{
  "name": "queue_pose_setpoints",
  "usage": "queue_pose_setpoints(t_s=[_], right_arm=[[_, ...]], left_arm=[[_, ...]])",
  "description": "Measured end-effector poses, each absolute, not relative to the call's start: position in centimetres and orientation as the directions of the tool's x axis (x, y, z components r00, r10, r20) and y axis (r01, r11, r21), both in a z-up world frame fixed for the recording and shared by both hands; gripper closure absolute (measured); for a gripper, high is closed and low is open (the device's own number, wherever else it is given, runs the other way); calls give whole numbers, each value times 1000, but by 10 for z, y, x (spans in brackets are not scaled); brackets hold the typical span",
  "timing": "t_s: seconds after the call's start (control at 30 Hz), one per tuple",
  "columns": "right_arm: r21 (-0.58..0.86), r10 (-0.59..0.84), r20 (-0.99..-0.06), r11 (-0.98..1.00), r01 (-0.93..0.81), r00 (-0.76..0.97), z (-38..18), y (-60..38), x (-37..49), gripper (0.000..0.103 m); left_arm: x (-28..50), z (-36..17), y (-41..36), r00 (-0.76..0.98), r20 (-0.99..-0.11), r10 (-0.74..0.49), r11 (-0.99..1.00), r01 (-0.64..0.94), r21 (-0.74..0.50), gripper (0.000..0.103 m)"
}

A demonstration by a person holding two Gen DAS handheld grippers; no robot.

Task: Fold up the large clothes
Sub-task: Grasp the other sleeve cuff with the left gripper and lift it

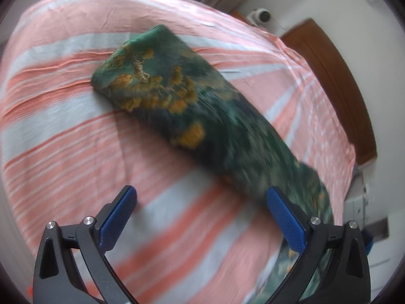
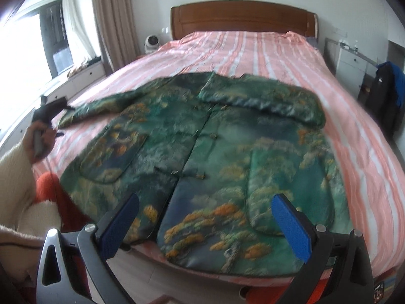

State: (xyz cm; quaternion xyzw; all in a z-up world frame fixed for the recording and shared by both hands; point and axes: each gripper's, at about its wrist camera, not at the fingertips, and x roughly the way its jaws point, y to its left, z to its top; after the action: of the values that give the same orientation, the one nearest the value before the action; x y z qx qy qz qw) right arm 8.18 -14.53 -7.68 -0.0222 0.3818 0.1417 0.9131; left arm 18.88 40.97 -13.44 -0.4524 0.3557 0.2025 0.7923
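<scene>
A green padded jacket (image 2: 202, 152) with orange and gold landscape print lies face up on the bed, front closed. Its right sleeve (image 2: 265, 98) is folded across the chest; its left sleeve (image 2: 101, 106) stretches out flat to the left. In the left wrist view that outstretched sleeve (image 1: 177, 106) runs from the cuff at the upper left to the lower right. My left gripper (image 1: 202, 207) hovers open above the sleeve's near part, holding nothing; it also shows as the left gripper (image 2: 50, 111) held in a hand by the cuff. My right gripper (image 2: 205, 217) is open over the jacket's hem.
The bed has a pink and white striped cover (image 2: 253, 50) and a wooden headboard (image 2: 243, 17). A small white fan (image 2: 152, 43) and curtains stand at the left, a white cabinet (image 2: 351, 63) and dark hanging clothes (image 2: 387, 93) at the right. A cream sleeve (image 2: 15, 177) is at the lower left.
</scene>
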Motion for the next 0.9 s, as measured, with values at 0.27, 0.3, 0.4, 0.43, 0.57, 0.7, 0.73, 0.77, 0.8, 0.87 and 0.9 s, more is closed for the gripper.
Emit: queue_pose_setpoints(t_s=[0.27, 0.3, 0.4, 0.43, 0.57, 0.7, 0.73, 0.77, 0.8, 0.87, 0.9], right_arm=[[-4, 268, -714, 922, -386, 647, -85, -104, 61, 0], [-14, 271, -707, 918, -395, 653, -84, -101, 58, 0], [-37, 271, -686, 914, -405, 675, -85, -99, 52, 0], [-34, 274, -681, 914, -403, 679, -86, -101, 51, 0], [16, 306, -658, 919, -394, 688, -85, -112, 52, 0], [56, 328, -616, 925, -375, 716, -81, -125, 52, 0], [63, 330, -610, 926, -372, 721, -80, -127, 52, 0], [68, 332, -606, 927, -368, 723, -80, -129, 52, 0], [72, 332, -606, 928, -365, 723, -81, -131, 52, 0], [80, 327, -608, 932, -354, 723, -82, -134, 51, 0], [84, 326, -608, 933, -350, 724, -82, -136, 51, 0]], left_arm=[[239, -136, 435, 701, -709, 81, 465, -656, -595, 29], [246, -133, 435, 683, -723, 102, 490, -667, -561, 52], [266, -117, 430, 643, -754, 134, 606, -656, -451, 87], [268, -106, 425, 634, -754, 170, 643, -651, -403, 88], [284, -36, 369, 679, -674, 290, 811, -549, -204, 91], [303, 42, 269, 799, -554, 233, 944, -323, -69, 91], [308, 61, 231, 832, -521, 191, 972, -234, -17, 91], [313, 72, 199, 853, -499, 152, 987, -160, 27, 91], [315, 80, 168, 870, -481, 110, 994, -88, 69, 91], [317, 87, 101, 888, -460, 24, 986, 53, 155, 91], [321, 83, 69, 886, -463, -19, 974, 121, 191, 91]])
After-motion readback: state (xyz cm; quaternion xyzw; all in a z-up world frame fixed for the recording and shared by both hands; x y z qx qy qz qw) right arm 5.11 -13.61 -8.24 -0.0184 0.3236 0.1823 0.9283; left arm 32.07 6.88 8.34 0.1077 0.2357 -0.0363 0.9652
